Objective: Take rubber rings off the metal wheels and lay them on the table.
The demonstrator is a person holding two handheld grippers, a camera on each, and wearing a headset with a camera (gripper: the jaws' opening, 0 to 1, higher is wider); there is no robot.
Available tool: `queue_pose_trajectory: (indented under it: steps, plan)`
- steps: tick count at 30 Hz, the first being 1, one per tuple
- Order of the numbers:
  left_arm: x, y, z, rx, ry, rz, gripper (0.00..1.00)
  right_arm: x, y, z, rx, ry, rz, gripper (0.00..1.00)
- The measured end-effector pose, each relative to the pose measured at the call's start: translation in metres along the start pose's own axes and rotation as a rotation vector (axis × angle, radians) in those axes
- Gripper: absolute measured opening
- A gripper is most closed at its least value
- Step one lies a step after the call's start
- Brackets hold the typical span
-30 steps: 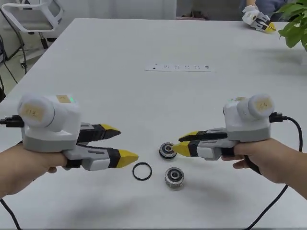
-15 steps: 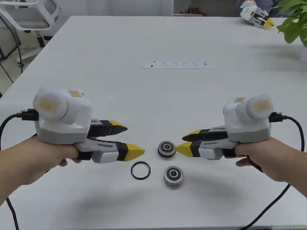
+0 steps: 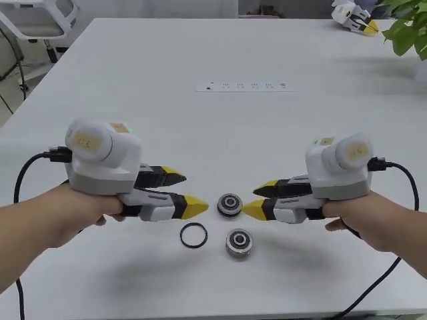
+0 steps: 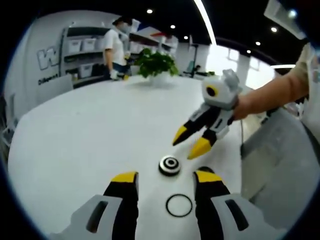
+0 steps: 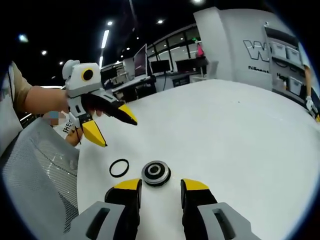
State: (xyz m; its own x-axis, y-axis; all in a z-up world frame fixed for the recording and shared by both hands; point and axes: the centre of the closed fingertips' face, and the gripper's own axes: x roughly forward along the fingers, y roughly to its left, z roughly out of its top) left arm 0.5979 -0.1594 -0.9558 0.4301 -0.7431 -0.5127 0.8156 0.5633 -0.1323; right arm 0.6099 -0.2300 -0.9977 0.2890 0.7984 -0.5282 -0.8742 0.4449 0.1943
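One question from ringo_77: what's actually moved in the last second?

me: Mostly my left tongs [image 3: 193, 193]. A second ago they hung further out toward the left of the head view. Now they've slid in, and their lower tip sits just beside the upper wheel [image 3: 230, 205], lower middle of the frame. My right tongs [image 3: 251, 200] have barely budged, with their tips just beside that same wheel from the other side. The headset drifted a bit too, so don't read the table [image 3: 133, 80] shifting as a real move.

ringo_77: Grabbing anything yet?

me: Nope. Both pairs are spread apart and empty. In the left gripper view that wheel sits just ahead of the gap between my jaws, and in the right gripper view it's dead ahead as well.

ringo_77: And the rubber?

me: One black ring [image 3: 193, 236] lies flat on the table, lower middle of the head view, just left of the lower wheel [image 3: 239, 243] and touching neither wheel. The lower wheel looks bare silver, so I reckon the ring came off that one. The upper wheel has a dark rim, so my guess is its ring is still on. With both tongs closing on it from either side, I'd say it's next: one pair pins it, the other peels. Roughly halfway, I think.
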Motion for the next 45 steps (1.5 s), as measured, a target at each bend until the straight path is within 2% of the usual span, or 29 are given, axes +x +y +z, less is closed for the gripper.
queue_pose_trajectory:
  steps: [19, 26, 34, 39, 45]
  plan:
    - [0.031, -0.011, -0.004, 0.019, 0.038, -0.054, 0.38, 0.007, 0.002, -0.005, -0.015, 0.019, 0.016, 0.31]
    - [0.043, -0.011, -0.006, 0.018, 0.05, -0.07, 0.35, 0.008, 0.002, -0.005, -0.014, 0.02, 0.019, 0.31]
    - [0.054, -0.014, -0.009, 0.023, 0.06, -0.074, 0.3, 0.009, 0.003, -0.008, -0.013, 0.023, 0.022, 0.32]
    - [0.059, -0.01, -0.009, 0.021, 0.064, -0.062, 0.27, 0.009, 0.003, -0.009, -0.012, 0.024, 0.021, 0.32]
    - [0.064, -0.01, -0.012, 0.038, 0.08, -0.059, 0.24, 0.008, 0.001, -0.01, -0.011, 0.024, 0.018, 0.32]
